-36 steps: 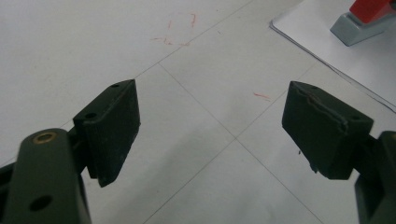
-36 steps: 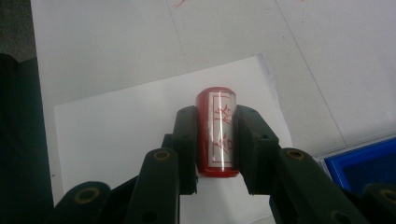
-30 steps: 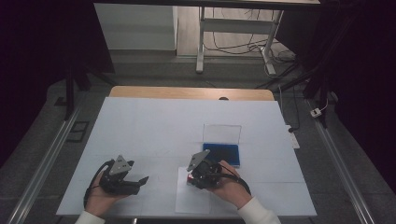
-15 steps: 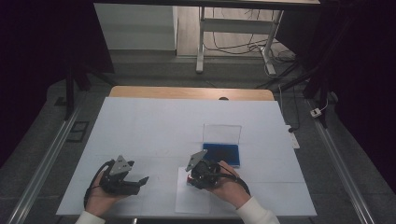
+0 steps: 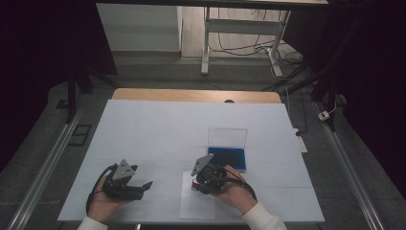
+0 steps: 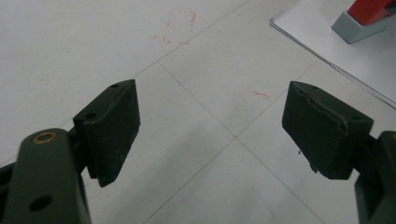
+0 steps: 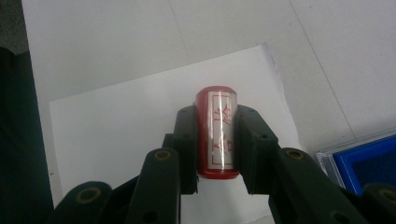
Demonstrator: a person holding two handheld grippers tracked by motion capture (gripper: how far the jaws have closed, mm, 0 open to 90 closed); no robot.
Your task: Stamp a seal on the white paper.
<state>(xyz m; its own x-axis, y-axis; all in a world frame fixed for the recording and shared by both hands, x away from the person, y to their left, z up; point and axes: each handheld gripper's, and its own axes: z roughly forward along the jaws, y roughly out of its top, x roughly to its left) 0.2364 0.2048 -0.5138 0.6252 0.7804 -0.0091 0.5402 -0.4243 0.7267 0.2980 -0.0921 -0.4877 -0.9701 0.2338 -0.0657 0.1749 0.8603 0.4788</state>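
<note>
The right gripper (image 7: 215, 140), pinching the red stamp (image 7: 217, 130), had drifted left over the paper sheet (image 7: 140, 135), apparently ready to press, while the left gripper (image 6: 210, 128) stayed spread.

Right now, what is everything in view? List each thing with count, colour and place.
stamp: one, red with a white label, clamped between the right gripper's jaws above the paper
paper: one sheet, white, near edge of the table, under the stamp
ink pad: one, blue, in a clear case with the lid up, just beyond the right gripper
table: one, white top with faint red marks
left gripper: one, black, jaws apart, holding nothing, low over the table
right gripper: one, black, shut on the stamp
hands: two, at the near edge
</note>
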